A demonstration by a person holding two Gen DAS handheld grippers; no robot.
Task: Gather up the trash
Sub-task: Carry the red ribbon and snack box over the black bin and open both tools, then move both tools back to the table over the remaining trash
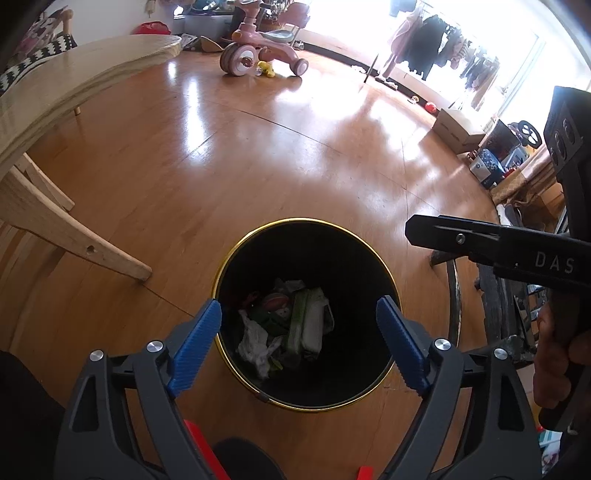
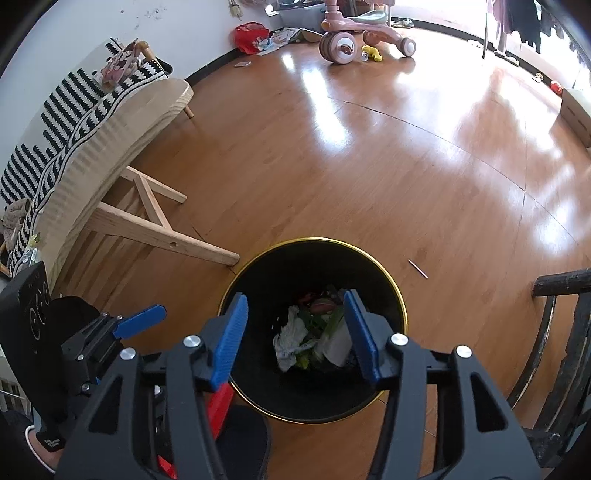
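Both claws over the bin!
Left claw (image 1: 299,325) wide open, right claw (image 2: 295,332) half open, both empty above the trash-filled bin (image 1: 236,258).

**A sunlit room with a glossy wood floor**

Bright window (image 1: 461,33) light glares off the wood floor (image 2: 369,155). A pale wooden bench (image 2: 122,122) with a striped cloth (image 2: 74,107) stands by the white wall (image 2: 147,22); a pink tricycle (image 2: 354,37) sits beyond.

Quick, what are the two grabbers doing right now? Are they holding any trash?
Left gripper: open, nothing between its fingers, above the trash bin.
Right gripper: open, nothing held, above the same bin.
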